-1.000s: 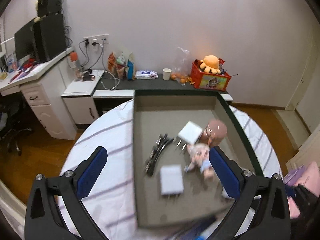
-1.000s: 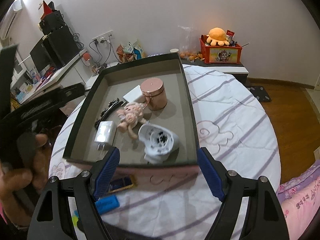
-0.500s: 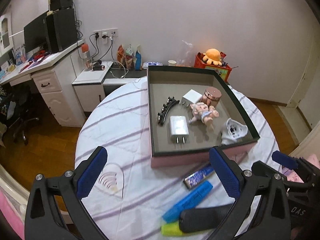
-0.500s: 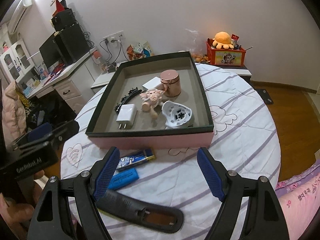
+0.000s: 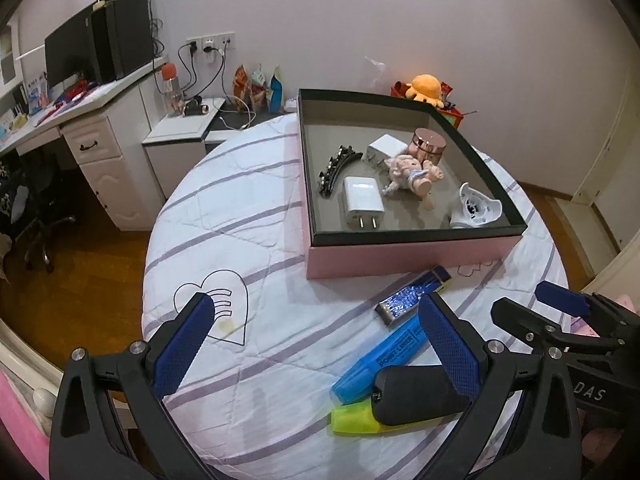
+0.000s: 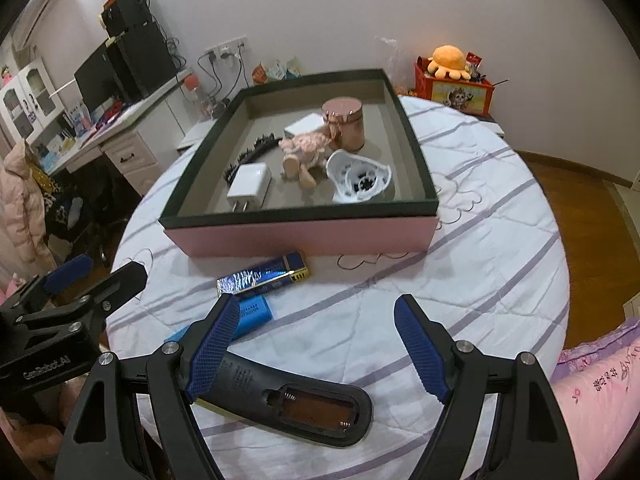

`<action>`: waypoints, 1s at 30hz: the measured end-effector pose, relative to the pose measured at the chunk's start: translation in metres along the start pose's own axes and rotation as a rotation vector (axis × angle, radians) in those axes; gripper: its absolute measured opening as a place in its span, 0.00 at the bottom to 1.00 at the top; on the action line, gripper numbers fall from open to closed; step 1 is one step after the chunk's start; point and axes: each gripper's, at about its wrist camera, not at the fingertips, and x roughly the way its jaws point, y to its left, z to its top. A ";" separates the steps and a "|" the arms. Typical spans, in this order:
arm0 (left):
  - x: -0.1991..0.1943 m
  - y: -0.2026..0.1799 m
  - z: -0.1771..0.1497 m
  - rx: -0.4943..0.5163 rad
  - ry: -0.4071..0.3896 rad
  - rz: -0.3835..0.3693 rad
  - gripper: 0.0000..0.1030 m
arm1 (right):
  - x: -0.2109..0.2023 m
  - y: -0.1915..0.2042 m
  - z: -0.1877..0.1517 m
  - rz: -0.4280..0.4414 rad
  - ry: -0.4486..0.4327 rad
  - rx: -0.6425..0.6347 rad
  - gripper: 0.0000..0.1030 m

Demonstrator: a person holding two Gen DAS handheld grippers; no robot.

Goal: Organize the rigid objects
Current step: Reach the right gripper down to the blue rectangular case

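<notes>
A pink box with a dark green rim (image 5: 416,236) (image 6: 300,216) stands on the round table. It holds a white charger (image 5: 362,200), a black hair clip (image 5: 334,168), a doll (image 5: 412,174), a rose-gold jar (image 5: 430,146) and a white cup-shaped piece (image 5: 476,208). In front of the box lie a glittery blue bar (image 5: 412,294) (image 6: 264,276), a blue highlighter (image 5: 384,360), a yellow-green highlighter (image 5: 356,420) and a black remote (image 6: 304,404) with its battery bay uncovered. My left gripper (image 5: 314,308) is open over the cloth. My right gripper (image 6: 316,304) is open above the remote, holding nothing.
A white desk (image 5: 80,120) with a monitor and an office chair stands at the left. A red box with an orange plush (image 5: 428,88) sits behind the table. Pink bedding (image 6: 600,380) borders the near right. The table edge curves close on both sides.
Both grippers have pulled back from over the box toward the table's near edge. The blue bar, highlighters and remote have come into view in front of the box.
</notes>
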 end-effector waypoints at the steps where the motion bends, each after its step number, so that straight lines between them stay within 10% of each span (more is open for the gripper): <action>1: 0.001 0.001 -0.001 -0.002 0.004 -0.001 1.00 | 0.004 0.001 0.000 0.003 0.008 -0.001 0.79; 30: 0.039 0.050 -0.009 -0.058 0.073 0.014 1.00 | 0.080 0.046 0.006 -0.053 0.112 0.068 0.82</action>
